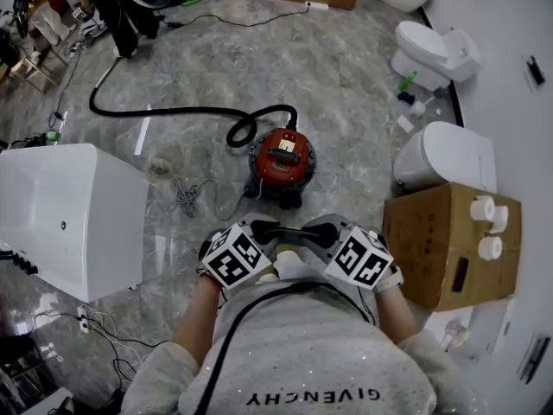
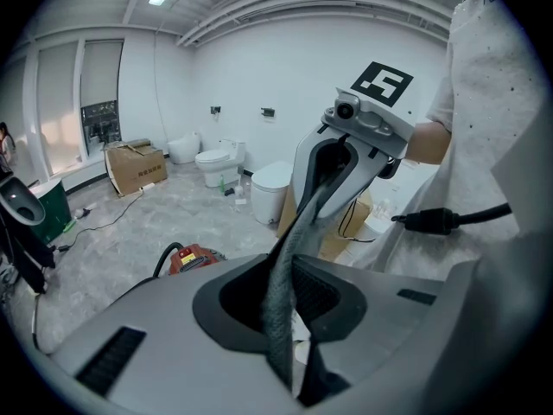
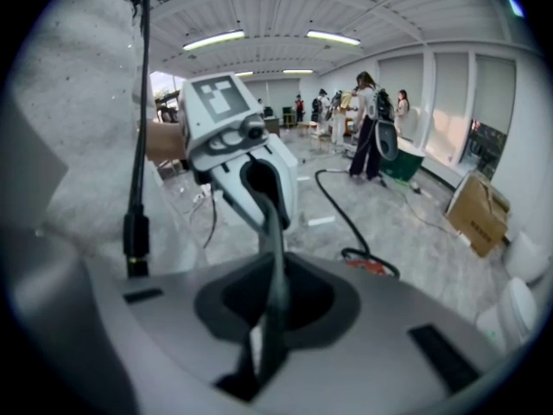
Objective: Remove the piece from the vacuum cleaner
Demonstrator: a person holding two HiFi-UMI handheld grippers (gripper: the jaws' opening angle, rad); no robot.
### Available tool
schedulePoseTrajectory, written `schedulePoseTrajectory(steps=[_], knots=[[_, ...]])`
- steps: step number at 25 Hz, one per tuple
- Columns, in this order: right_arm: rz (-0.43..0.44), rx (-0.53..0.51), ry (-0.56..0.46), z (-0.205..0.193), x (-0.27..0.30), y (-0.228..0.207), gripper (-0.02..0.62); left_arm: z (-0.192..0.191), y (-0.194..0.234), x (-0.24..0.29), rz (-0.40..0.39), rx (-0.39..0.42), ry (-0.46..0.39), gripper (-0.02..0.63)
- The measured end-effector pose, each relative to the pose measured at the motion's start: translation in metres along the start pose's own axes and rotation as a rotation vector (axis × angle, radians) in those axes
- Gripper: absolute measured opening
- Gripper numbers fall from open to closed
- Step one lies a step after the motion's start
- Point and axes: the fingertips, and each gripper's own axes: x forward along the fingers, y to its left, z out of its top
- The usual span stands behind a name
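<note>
Person in a pale speckled sweatshirt, with two grey hand-held grippers

The sweatshirt [image 1: 328,344] carries black block lettering [image 1: 313,396] across the chest, with loose sleeves [image 1: 168,366] either side of it. A black cable [image 1: 226,344] curves just above the lettering. Beyond it, the left gripper [image 2: 285,296] and right gripper [image 3: 275,292] have smooth grey shells, dark jaws and white cubes [image 1: 232,258] with black square markers.

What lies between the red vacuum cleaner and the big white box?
A tangled grey cord on the marble floor between vacuum cleaner and white box; the head view shows it.

Grey marble floor [image 1: 346,85], white walls [image 2: 285,67]
</note>
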Motion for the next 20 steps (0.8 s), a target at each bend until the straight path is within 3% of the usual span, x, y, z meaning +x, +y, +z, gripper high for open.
schedulePoseTrajectory(steps=[20], knots=[[0.030,-0.011,0.026,-0.0045,0.0089,-0.0043,0.043,-0.0053,0.0065,0.0051,-0.002,-0.008,0.038,0.075]])
